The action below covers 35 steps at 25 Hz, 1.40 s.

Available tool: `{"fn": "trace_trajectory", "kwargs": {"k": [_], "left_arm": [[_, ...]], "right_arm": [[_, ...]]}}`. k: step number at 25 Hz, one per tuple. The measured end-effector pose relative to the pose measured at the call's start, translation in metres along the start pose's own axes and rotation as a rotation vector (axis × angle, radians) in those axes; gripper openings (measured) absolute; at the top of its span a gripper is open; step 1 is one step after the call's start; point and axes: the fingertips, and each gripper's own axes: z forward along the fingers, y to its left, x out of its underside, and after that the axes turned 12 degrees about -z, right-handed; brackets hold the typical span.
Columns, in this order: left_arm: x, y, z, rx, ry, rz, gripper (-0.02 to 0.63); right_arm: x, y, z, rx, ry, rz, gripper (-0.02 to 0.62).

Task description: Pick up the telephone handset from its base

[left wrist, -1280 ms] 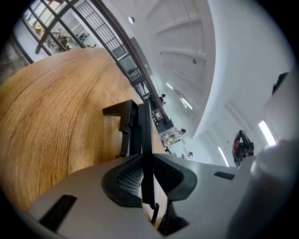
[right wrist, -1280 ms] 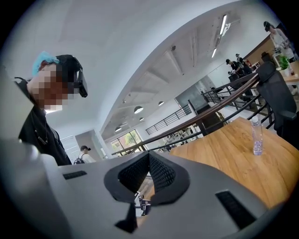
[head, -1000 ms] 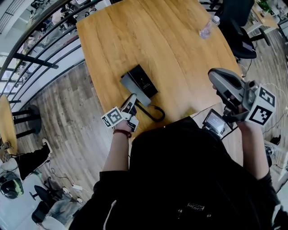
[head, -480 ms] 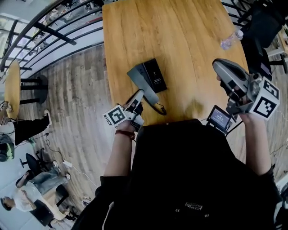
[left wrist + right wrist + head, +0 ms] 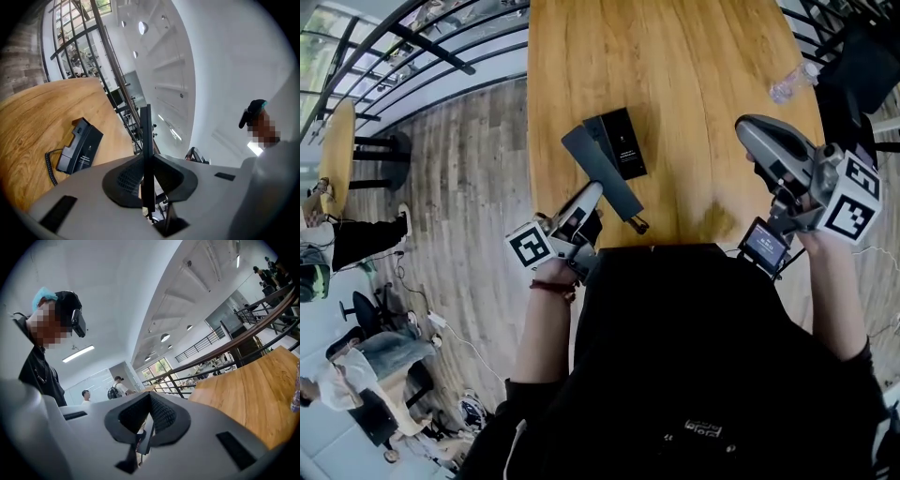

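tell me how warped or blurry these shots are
Head view: strong fisheye, table edges and railing bow, still sharp. Left gripper view: round black border, handset a dark sliver against bright wall. Right gripper view: same border, ceiling lights glare.

Grey telephone handset (image 5: pixel 598 169) raised off its cradle, clamped level in left gripper (image 5: pixel 592 193). Black base (image 5: pixel 622 142) lies flat just beside it. Coiled cord (image 5: pixel 636 225) hangs off the handset's end.

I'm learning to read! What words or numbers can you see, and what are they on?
Nothing here can be read.
Phone base: white print, too small.
Top: pale logo, blurred.
Gripper screen: too small.
Cubes: square patterns, no letters.
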Motion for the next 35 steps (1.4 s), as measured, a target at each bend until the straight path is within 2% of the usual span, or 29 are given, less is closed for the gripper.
{"fn": "trace_trajectory", "kwargs": {"k": [6, 10, 15, 21, 26, 28, 30, 32, 35], "left_arm": [[0.006, -0.044, 0.002, 0.029, 0.011, 0.013, 0.072], [0.004, -0.068, 0.006, 0.064, 0.017, 0.058, 0.072], [0.007, -0.09, 0.003, 0.079, 0.035, 0.108, 0.072], [0.007, -0.096, 0.01, 0.074, 0.062, 0.118, 0.072], [0.001, -0.096, 0.018, 0.033, 0.1, 0.181, 0.072], [0.001, -0.093, 0.017, 0.04, 0.108, 0.171, 0.072], [0.001, -0.093, 0.017, 0.064, 0.111, 0.139, 0.072], [0.003, -0.094, 0.021, 0.078, 0.124, 0.116, 0.072], [0.008, -0.091, 0.028, 0.05, 0.159, 0.137, 0.072]], "right_arm": [[0.0, -0.002, -0.011, -0.018, -0.028, 0.012, 0.015], [0.004, -0.013, -0.009, -0.024, -0.052, 0.005, 0.015], [0.008, -0.004, -0.005, -0.03, -0.031, -0.023, 0.015], [0.006, 0.003, -0.003, -0.034, -0.034, -0.016, 0.015], [0.002, 0.011, -0.002, -0.027, -0.03, -0.035, 0.015], [0.004, 0.013, -0.005, -0.017, -0.024, -0.04, 0.015], [0.002, 0.012, -0.013, -0.012, -0.057, 0.009, 0.015], [-0.009, 0.009, -0.025, -0.01, -0.134, 0.09, 0.015], [-0.014, 0.005, -0.036, 0.039, -0.154, 0.09, 0.015]]}}
